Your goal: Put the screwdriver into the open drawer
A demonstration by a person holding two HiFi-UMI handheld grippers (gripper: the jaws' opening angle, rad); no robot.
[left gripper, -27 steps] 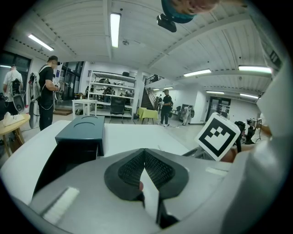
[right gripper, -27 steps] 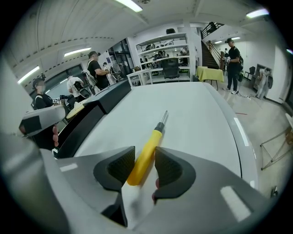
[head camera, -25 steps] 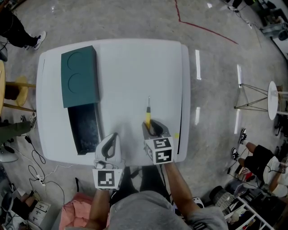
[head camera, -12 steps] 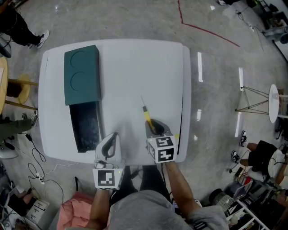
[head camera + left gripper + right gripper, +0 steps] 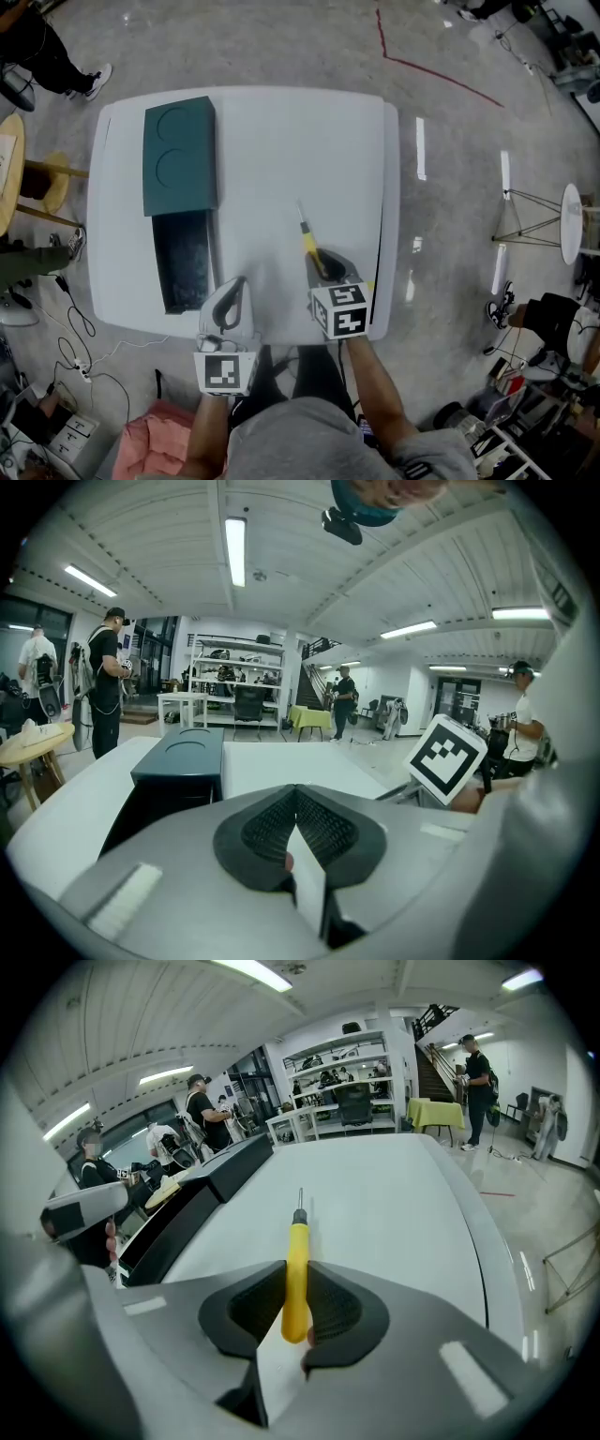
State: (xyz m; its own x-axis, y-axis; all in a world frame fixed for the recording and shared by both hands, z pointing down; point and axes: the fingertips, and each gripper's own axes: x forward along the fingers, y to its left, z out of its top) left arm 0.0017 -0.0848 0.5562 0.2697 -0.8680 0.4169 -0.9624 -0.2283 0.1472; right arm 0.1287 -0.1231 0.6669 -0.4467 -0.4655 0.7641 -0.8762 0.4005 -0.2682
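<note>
Right gripper [image 5: 295, 1274], at the near edge of the table [image 5: 281, 141]: jaws have just been closing and now clamp the yellow handle of the screwdriver [image 5: 297, 1241]. The handle's butt end sits between the ribbed pads. The dark collar and thin metal shaft project beyond the jaw tips, over the white tabletop and toward its far edge. In the head view the screwdriver [image 5: 307, 236] slants slightly leftward from the right gripper [image 5: 323, 265]. Whether the shaft tip touches the table cannot be told.

Left gripper [image 5: 295, 791]: jaws pressed together with nothing between them, held beside the right gripper at the same near edge [image 5: 232, 286].

Drawer [image 5: 186, 258]: pulled open toward the person, dark inside, just left of the left gripper and well apart from the screwdriver. It extends from a teal cabinet [image 5: 180, 155] standing on the table's left half.
</note>
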